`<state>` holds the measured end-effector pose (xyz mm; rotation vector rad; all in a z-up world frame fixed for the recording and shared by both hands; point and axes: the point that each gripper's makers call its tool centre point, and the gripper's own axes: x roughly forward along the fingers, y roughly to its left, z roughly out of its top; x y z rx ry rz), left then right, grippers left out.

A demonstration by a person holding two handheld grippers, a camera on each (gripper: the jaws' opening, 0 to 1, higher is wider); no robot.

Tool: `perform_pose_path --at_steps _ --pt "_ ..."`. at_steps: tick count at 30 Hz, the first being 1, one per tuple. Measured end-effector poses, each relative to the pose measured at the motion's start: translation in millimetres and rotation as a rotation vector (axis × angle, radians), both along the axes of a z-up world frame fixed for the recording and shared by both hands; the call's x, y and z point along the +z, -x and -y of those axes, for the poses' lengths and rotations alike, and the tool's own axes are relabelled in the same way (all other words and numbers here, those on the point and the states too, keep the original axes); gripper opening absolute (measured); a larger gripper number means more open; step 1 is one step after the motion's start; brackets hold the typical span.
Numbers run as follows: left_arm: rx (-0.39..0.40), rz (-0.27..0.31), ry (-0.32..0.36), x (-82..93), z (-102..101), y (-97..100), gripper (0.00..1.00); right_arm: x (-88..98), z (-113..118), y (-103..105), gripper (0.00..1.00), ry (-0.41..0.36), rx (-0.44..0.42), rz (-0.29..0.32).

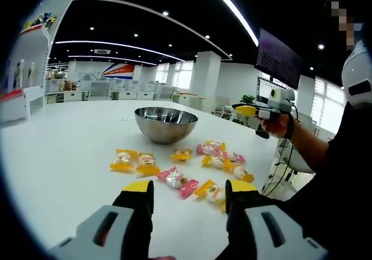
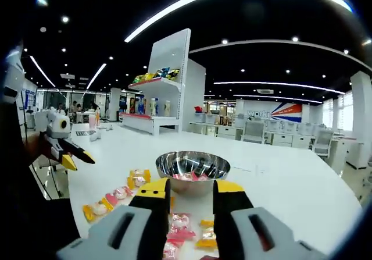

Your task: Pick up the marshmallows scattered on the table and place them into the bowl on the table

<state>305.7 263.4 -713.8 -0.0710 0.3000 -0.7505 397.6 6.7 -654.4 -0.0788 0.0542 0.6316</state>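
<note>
Left tool (image 1: 189, 199) above wrapped marshmallows (image 1: 180, 180), steel bowl (image 1: 165, 124) beyond, shelves (image 2: 154, 106) behind.

My left claw (image 1: 189, 197), black with yellow tips, covers the near edge of one yellow-wrapped marshmallow (image 1: 210, 190). My right claw (image 2: 192, 197) hides part of the front of the round polished steel bowl (image 2: 193, 168) and some of the pink and yellow wrapped sweets (image 2: 180, 225) on the white desk (image 2: 290, 184). Bowl contents in the left gripper view: below the rim, cannot tell. Coloured packets on the white shelf (image 2: 152, 85): too small to identify. Wrapper print: unreadable.
</note>
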Motion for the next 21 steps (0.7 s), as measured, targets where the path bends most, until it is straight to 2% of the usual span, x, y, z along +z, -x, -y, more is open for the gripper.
perform_pose_path --at_steps 2,10,13,17,21 --pt "0.000 0.006 -0.010 -0.6 -0.4 -0.1 0.50 -6.0 6.4 0.3 0.29 -0.029 -0.010 -0.023" --pt "0.000 0.044 -0.042 0.2 -1.8 -1.9 0.51 -35.0 22.3 1.9 0.28 -0.030 -0.057 -0.087" --pt "-0.010 0.083 -0.048 5.8 -0.6 -2.8 0.48 -42.6 26.5 3.5 0.28 -0.035 -0.065 -0.111" --pt "-0.019 0.087 -0.050 5.5 0.8 -2.7 0.46 -45.6 30.8 4.3 0.28 -0.037 -0.078 -0.122" --pt "-0.019 0.065 -0.036 2.2 1.4 -3.6 0.45 -48.1 33.5 4.4 0.28 -0.035 -0.086 -0.128"
